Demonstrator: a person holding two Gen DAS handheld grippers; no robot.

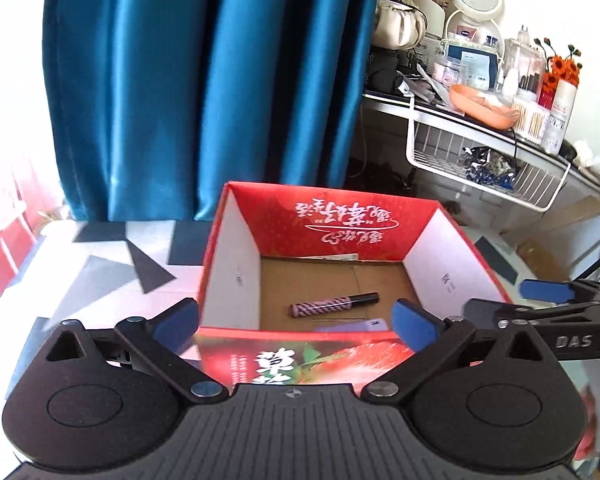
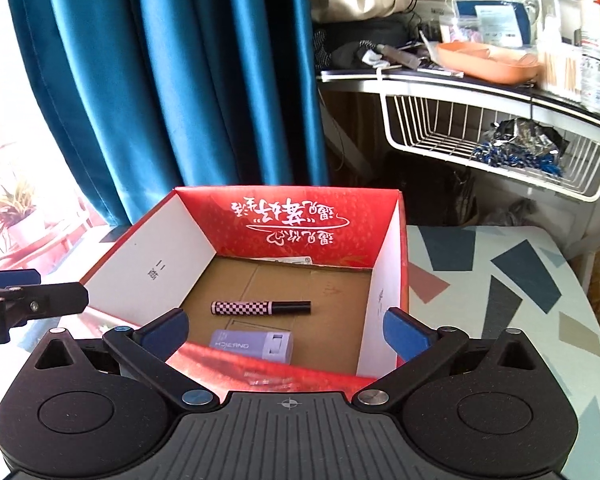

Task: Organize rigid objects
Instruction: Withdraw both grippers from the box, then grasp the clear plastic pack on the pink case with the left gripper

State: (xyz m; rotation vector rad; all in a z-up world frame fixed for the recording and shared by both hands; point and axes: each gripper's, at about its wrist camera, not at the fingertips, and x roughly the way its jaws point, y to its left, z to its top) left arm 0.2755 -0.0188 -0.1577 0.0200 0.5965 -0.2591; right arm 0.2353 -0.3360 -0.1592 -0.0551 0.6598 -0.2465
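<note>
So the red box sits on the patterned desk, open at the top, with its near rim right under both claws. Its far wall stands up against the teal curtain, so there's not much room behind it. To the right of the box the desk is bare, with a good stretch of open surface out to its rounded edge. On the left there's also free desk between the box wall and the desk edge. Past the right side, well apart from the box, a cluttered shelf has a white wire basket hanging under it.

Inside the box, on the brown cardboard floor, a checkered tube lies flat about mid-floor, running left to right. A small lilac box lies just in front of it, close to the near wall, not touching the tube as far as I can tell.

Left claw is spread as wide as it goes, nothing between the blue pads, hovering over the near rim. Right claw is the same deal: wide open, empty, above the near rim, the two claws side by side.
</note>
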